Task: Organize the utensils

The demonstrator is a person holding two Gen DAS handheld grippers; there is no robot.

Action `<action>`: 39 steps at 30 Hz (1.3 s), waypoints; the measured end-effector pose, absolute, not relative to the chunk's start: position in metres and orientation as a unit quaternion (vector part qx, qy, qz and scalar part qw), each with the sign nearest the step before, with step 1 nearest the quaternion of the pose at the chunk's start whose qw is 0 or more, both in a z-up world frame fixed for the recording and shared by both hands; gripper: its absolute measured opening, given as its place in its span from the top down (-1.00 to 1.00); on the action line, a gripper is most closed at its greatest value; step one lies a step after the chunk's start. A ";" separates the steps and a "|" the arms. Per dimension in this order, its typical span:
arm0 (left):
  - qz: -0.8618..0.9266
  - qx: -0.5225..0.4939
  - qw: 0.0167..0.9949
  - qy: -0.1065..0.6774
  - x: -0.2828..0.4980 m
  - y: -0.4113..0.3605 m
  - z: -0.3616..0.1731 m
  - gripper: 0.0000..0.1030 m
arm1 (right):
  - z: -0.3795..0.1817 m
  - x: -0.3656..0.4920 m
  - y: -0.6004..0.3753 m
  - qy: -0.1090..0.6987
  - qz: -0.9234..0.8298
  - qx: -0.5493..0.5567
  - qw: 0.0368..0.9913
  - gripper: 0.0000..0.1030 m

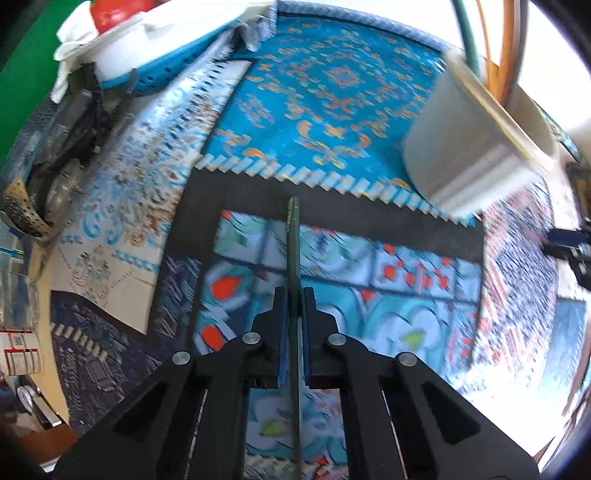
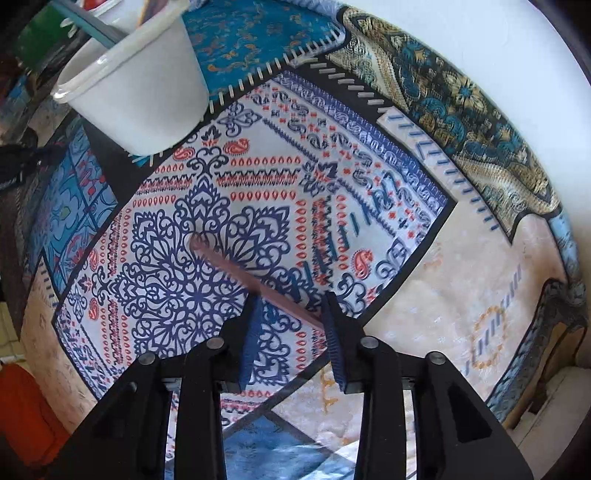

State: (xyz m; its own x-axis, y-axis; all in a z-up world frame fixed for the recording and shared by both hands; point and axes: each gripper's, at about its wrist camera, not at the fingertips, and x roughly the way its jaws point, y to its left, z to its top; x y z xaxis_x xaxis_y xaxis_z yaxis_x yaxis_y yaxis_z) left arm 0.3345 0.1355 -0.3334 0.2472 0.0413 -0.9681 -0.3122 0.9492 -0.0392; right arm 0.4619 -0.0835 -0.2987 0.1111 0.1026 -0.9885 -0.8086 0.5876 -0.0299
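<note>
My left gripper (image 1: 294, 295) is shut on a thin dark green utensil handle (image 1: 293, 243) that sticks forward between the pads, above the patterned mats. A white plastic cup (image 1: 476, 147) with several utensil handles in it stands at the upper right; it also shows in the right wrist view (image 2: 140, 85) at the upper left. My right gripper (image 2: 291, 302) is open over a white, blue and red mat. A brown utensil handle (image 2: 251, 277) lies on that mat, running from the mat's middle to the right finger (image 2: 334, 332).
Patterned mats cover the table (image 2: 424, 314). A blue and white basin (image 1: 159, 55) with a cloth and a red object sits at the far left, beside dark metal items (image 1: 70, 147). A green object (image 2: 40, 33) stands behind the cup.
</note>
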 end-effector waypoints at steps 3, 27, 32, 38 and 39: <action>0.082 -0.121 0.777 0.612 0.323 0.123 -0.333 0.91 | -0.298 0.467 -0.084 0.595 0.333 -0.274 0.678 0.85; 0.071 -0.111 0.781 0.610 0.330 0.089 -0.327 0.91 | -0.299 0.397 -0.088 0.548 0.361 -0.245 0.714 0.88; 0.079 -0.104 0.806 0.577 0.316 0.076 -0.296 0.91 | -0.285 0.377 -0.104 0.535 0.358 -0.199 0.739 0.88; 0.087 -0.096 0.841 0.525 0.296 0.073 -0.254 0.91 | -0.251 0.365 -0.131 0.499 0.351 -0.152 0.778 0.88; 0.086 -0.095 0.846 0.517 0.292 0.074 -0.249 0.91 | -0.243 0.364 -0.134 0.490 0.350 -0.147 0.784 0.88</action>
